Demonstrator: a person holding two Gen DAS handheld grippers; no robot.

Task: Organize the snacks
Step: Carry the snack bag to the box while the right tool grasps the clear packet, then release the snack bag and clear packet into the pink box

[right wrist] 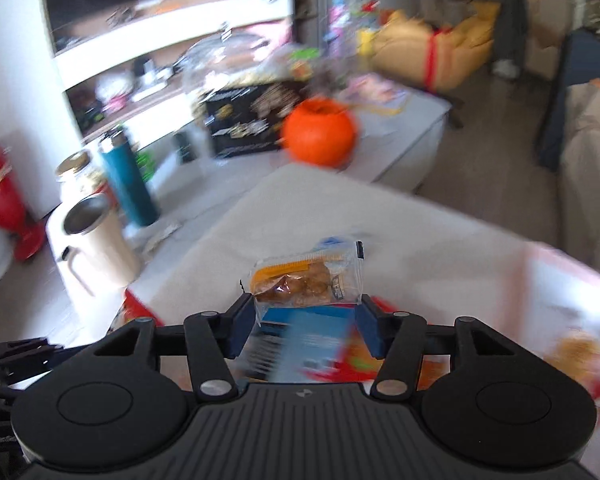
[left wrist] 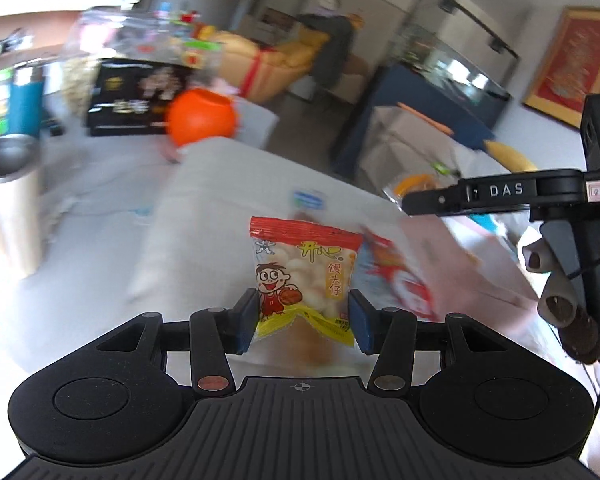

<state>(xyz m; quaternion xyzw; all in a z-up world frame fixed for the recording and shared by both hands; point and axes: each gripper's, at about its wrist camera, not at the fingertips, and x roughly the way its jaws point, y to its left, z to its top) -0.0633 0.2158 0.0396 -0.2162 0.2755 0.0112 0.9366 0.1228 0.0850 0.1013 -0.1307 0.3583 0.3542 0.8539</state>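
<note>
My left gripper is shut on a small snack bag with a red top, a yellow bottom and a cartoon boy, held upright above the white table. My right gripper is shut on a clear packet of brown pastry with an orange band. The right gripper's black body shows at the right of the left wrist view. Blurred red and blue snack packs lie below the right gripper. A red and white pack lies behind the left bag.
An orange pumpkin-shaped bowl and a black box stand on the far table. A cream metal mug, a teal bottle and a jar stand at the left. A pink box edge is at the right.
</note>
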